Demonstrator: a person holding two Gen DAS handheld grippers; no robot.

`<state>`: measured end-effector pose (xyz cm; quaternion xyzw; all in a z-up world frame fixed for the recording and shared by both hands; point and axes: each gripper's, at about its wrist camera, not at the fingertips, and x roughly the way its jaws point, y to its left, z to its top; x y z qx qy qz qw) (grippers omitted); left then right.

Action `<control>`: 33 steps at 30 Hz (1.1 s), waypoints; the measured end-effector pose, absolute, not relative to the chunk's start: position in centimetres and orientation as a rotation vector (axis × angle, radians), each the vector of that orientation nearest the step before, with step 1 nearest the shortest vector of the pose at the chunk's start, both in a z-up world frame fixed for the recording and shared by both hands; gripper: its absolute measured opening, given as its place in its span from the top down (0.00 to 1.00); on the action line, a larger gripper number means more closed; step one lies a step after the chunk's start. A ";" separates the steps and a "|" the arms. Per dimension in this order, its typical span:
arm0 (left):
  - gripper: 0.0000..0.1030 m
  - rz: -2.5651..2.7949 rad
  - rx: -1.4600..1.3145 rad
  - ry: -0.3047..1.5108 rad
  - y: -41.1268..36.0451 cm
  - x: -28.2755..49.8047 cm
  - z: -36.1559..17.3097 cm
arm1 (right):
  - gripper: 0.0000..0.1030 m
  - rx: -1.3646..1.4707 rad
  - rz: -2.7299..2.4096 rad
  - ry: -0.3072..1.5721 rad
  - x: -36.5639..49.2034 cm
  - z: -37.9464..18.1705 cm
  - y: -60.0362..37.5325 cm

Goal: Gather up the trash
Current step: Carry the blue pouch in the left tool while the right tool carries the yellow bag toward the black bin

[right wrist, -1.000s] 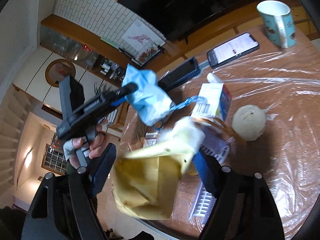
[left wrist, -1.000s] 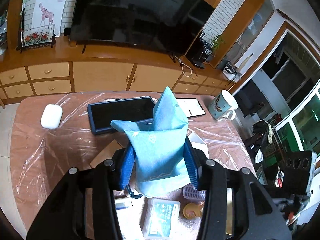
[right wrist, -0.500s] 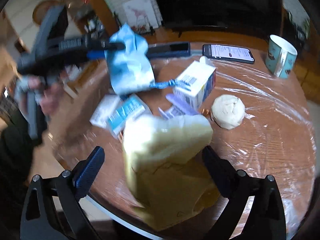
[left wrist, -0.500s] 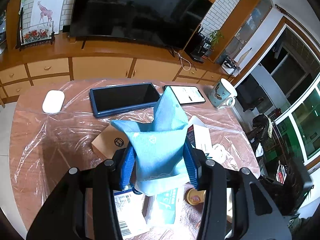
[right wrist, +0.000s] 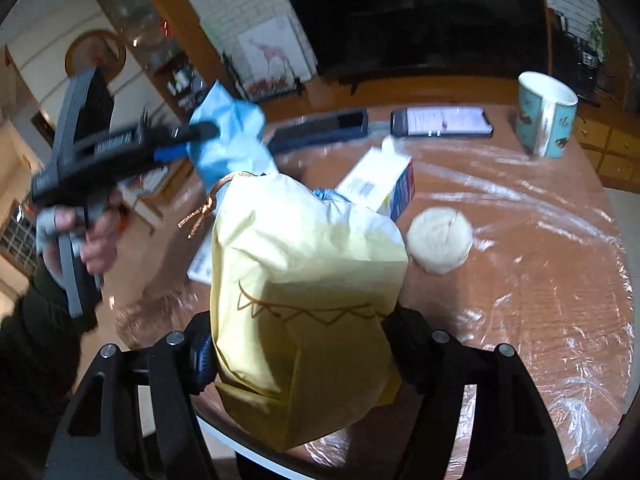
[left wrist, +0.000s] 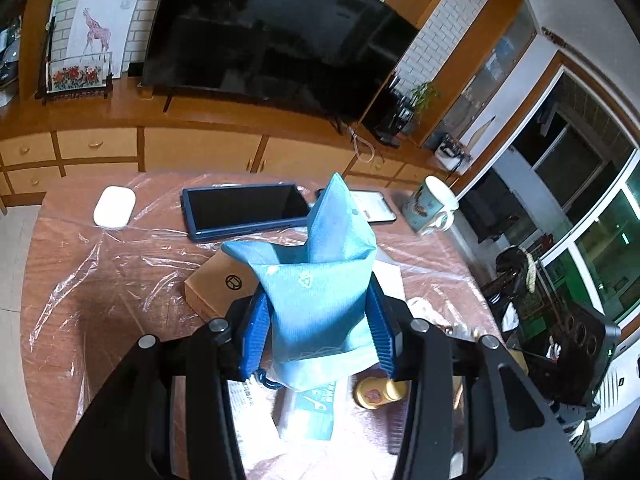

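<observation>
My left gripper (left wrist: 316,308) is shut on a light blue paper bag (left wrist: 320,276), held upright above the table. In the right wrist view the same gripper (right wrist: 200,136) and blue bag (right wrist: 228,140) show at the left, held by a person's hand (right wrist: 92,236). A yellow paper bag (right wrist: 304,264) stands between the closing jaws of my right gripper (right wrist: 300,354), both fingers against its sides. On the table lie a white and blue carton (right wrist: 380,184), a crumpled paper ball (right wrist: 440,246), a brown box (left wrist: 220,284), a small yellow bottle (left wrist: 378,394) and a blue-white packet (left wrist: 312,404).
The round wooden table (right wrist: 540,280) is covered in clear plastic film. At its far side lie a tablet (left wrist: 244,210), a phone (right wrist: 442,122), a white mouse (left wrist: 114,206) and a mug (right wrist: 546,114). Behind stand a cabinet and a television.
The right jaws stood wide half a second ago and have closed in on the yellow bag, and the right view has rolled level. The left gripper drifted with the blue bag, uncovering the brown box.
</observation>
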<state>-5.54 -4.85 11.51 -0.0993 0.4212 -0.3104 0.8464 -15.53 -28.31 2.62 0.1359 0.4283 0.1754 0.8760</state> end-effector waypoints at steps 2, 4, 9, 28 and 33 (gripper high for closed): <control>0.55 -0.656 -0.203 0.870 -4.7 -6.4 12.0 | 0.34 0.310 0.358 0.863 -15.6 3.2 -28.7; 0.55 -0.650 -0.185 0.847 -4.7 -7.4 12.4 | 0.34 0.331 0.352 0.845 -15.8 4.0 -28.7; 0.55 -0.631 -0.159 0.823 -4.1 -9.7 12.7 | 0.34 0.338 0.316 0.830 -16.2 4.7 -28.9; 0.55 -0.564 -0.084 0.783 -3.6 -17.1 12.8 | 0.34 0.341 0.336 0.843 -19.4 4.5 -27.9; 0.55 -0.553 -0.104 0.774 -3.8 -19.7 13.3 | 0.34 0.337 0.382 0.825 -21.4 5.3 -28.7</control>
